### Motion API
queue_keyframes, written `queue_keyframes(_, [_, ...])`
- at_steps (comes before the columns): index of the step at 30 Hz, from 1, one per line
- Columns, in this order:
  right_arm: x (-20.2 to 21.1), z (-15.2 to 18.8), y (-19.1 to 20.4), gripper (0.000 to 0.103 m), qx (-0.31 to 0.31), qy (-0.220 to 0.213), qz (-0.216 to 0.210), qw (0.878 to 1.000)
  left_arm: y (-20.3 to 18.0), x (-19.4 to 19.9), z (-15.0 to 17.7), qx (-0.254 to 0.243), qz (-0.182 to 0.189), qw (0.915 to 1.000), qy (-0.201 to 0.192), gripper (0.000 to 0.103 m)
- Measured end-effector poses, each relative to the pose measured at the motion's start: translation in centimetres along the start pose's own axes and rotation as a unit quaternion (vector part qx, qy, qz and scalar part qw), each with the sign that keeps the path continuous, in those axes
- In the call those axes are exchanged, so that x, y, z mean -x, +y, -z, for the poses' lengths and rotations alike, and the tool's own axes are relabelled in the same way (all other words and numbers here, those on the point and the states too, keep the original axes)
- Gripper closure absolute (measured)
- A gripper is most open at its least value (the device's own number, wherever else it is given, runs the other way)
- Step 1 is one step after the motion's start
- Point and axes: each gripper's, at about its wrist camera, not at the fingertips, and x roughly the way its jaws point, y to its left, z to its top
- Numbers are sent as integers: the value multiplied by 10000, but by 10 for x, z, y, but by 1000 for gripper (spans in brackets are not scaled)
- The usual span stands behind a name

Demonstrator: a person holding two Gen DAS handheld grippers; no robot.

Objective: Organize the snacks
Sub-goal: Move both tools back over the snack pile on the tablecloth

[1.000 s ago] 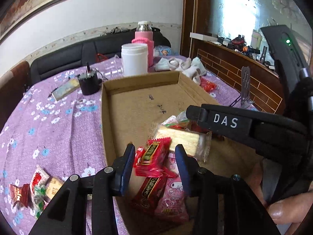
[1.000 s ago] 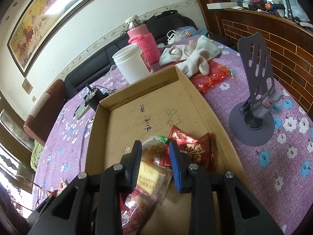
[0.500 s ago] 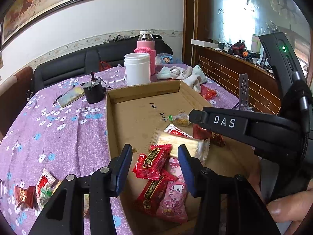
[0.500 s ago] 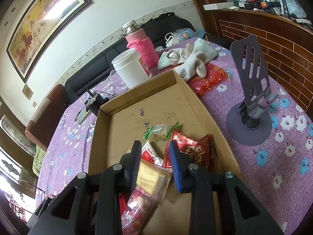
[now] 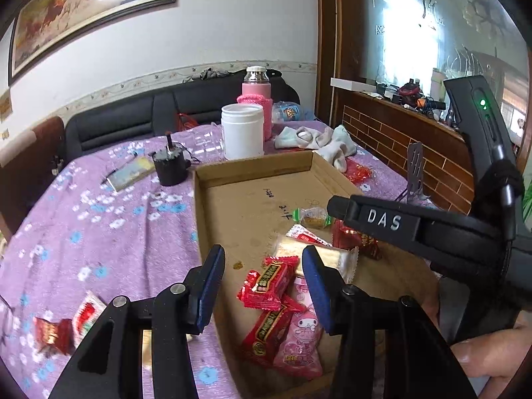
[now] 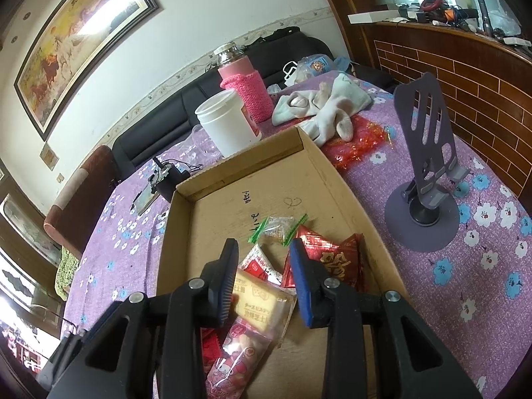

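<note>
Snacks (image 5: pixel 276 286): most lie in the near end of the cardboard tray (image 5: pixel 252 169); several remain on the tablecloth (image 5: pixel 99 232) at left. Your left gripper (image 5: pixel 262 279), jaws just opened, and right gripper (image 6: pixel 264 276) are both released, empty

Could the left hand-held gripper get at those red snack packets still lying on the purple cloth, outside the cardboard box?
Probably yes. The left hand-held gripper is open and empty, and the red snack packets lie uncovered on the purple flowered tablecloth, left of the cardboard box, with nothing between.

Box (image 6: pixel 186 232): matt brown cardboard.
Snack wrappers (image 5: pixel 266 286): glossy plastic film.
Tablecloth (image 5: pixel 99 232): soft printed cloth.
Jar (image 5: pixel 242 131): smooth white plastic.
</note>
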Motion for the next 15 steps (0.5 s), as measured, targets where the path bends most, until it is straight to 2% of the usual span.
queue_keyframes(5, [4,1,5,72,62,-55,-40,10000,4,19,-4,28,-60,10000,-7,52])
queue_keyframes(10, [3,7,19,70,292,-1,-147,9995,20,50,9,69,-181,9998,49,52])
queue_keyframes(15, [4,23,52,70,821,141,-404,9957,53,89,34,183,-365,9992,38,43])
